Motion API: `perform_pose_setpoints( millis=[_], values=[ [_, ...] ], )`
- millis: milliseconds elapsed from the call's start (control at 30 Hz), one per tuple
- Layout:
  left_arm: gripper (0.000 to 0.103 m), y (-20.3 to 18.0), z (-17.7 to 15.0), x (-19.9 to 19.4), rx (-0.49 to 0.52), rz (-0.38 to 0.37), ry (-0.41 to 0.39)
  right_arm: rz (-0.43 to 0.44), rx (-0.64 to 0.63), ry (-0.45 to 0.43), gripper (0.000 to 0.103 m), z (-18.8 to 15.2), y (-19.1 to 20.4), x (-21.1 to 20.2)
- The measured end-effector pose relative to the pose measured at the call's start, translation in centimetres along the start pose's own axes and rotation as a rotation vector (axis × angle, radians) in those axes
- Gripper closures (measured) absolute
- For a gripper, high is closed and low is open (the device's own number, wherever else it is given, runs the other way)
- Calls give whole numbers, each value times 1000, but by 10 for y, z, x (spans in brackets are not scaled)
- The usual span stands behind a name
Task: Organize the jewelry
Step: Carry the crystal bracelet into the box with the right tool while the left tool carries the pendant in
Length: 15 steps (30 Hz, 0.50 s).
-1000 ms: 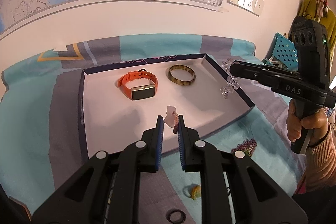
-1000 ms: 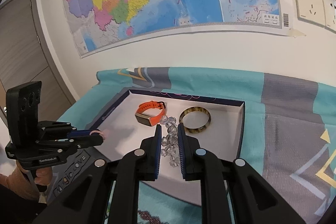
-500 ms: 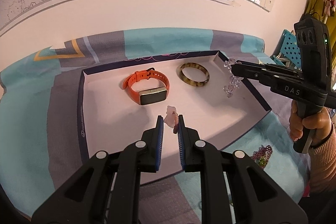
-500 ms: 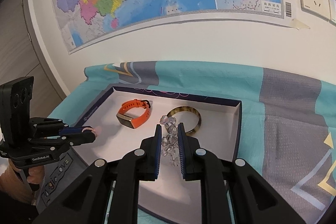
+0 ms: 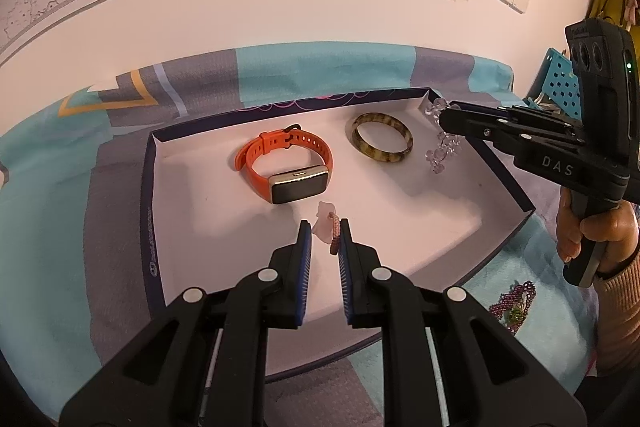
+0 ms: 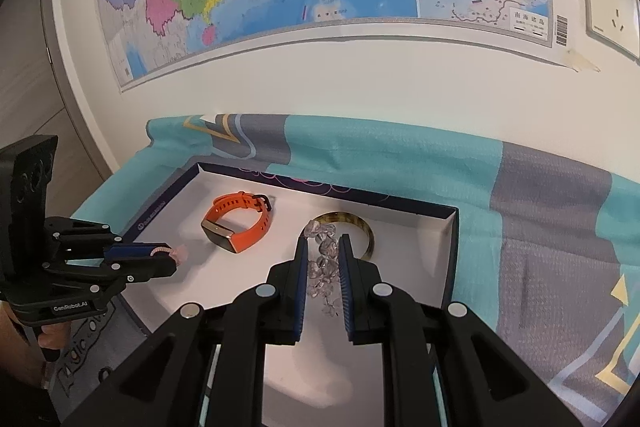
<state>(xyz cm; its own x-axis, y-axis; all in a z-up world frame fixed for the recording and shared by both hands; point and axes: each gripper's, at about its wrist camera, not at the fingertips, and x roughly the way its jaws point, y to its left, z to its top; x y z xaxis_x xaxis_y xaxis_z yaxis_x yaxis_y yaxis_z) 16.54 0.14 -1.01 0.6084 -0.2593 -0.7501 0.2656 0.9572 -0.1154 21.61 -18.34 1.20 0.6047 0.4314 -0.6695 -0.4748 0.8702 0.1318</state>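
Left hand-held gripper (image 5: 323, 233) clenching pink ring (image 5: 329, 230); right (image 6: 323, 253) grasping crystal bracelet (image 6: 322, 267); purple beads (image 5: 513, 301) left-view only

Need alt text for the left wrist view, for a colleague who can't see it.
The left gripper holds a small pink ring over a white tray that contains an orange watch and a brown bangle. At right, the right gripper dangles a clear bead bracelet over the tray.

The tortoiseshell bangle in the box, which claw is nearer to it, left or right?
Right. The right claw, holding a clear bead bracelet, hangs just beside the tortoiseshell bangle near the box's far corner. The left claw, gripping a pink bracelet, sits nearer the orange watch.
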Motion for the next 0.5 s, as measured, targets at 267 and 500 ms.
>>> perform_pose_setpoints(
  millis=[267,500],
  values=[
    [89,2,-1,8,-7,3,17,-16,-33,8,90,1,6,8],
    [89,2,1,13,-5,3,25,-21,-73,24,89,-1,12,16]
  ],
)
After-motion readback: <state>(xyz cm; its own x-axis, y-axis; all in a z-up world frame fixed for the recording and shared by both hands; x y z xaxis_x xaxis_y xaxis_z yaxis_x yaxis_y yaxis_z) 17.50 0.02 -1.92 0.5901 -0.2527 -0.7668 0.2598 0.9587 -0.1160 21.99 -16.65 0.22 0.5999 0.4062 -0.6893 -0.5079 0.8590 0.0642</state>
